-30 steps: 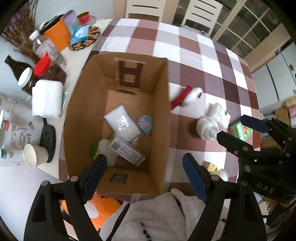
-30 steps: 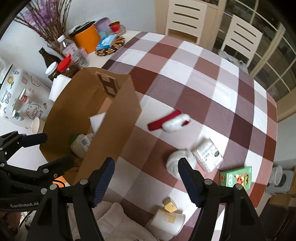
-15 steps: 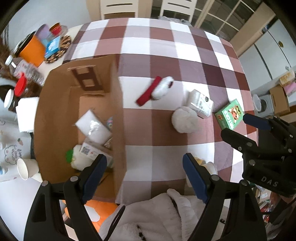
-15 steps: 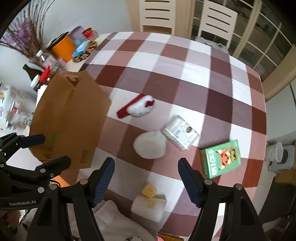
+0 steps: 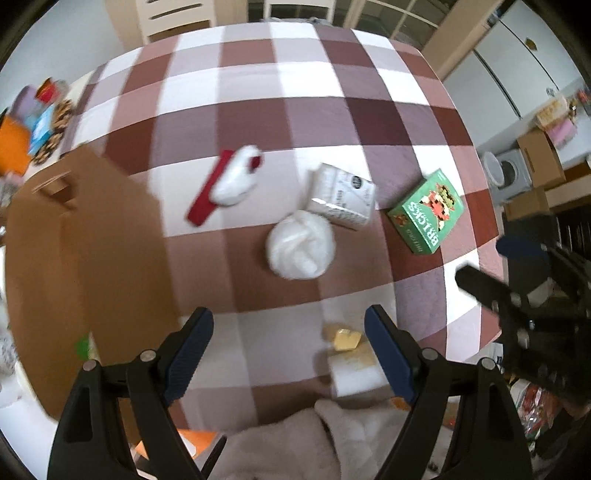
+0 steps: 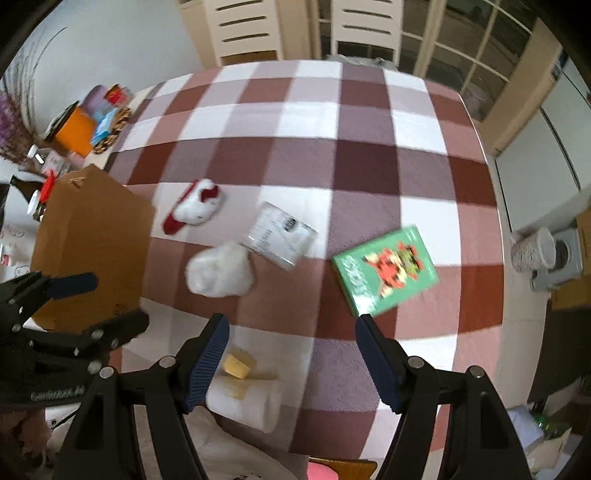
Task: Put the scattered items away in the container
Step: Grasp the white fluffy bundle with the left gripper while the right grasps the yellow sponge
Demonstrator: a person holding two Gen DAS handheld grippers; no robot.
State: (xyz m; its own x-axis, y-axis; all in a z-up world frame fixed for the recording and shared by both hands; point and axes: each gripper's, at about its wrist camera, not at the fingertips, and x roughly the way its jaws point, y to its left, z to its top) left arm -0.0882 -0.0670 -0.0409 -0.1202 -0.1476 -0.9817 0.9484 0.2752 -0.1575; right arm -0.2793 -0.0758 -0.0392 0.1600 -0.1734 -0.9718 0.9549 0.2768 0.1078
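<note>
The cardboard box (image 5: 88,236) stands at the left of the checked table; it also shows in the right wrist view (image 6: 92,251). On the cloth lie a red and white plush (image 5: 229,184), a white fluffy ball (image 5: 301,245), a white packet (image 5: 341,197), a green bricks box (image 5: 428,216), a yellow block (image 5: 345,338) and a tipped paper cup (image 5: 356,373). My left gripper (image 5: 288,343) is open and empty above the table's near edge. My right gripper (image 6: 291,350) is open and empty, near the green box (image 6: 386,271).
An orange cup (image 6: 74,131), bottles and small boxes crowd the far left of the table. Two white chairs (image 6: 247,27) stand behind it. A white fluffy sleeve (image 5: 332,439) lies at the near edge. Boxes and a bin (image 6: 535,251) sit on the floor at right.
Both grippers have swung right, away from over the cardboard box toward the scattered items. The box's inside has gone out of view. Both stay open and empty.
</note>
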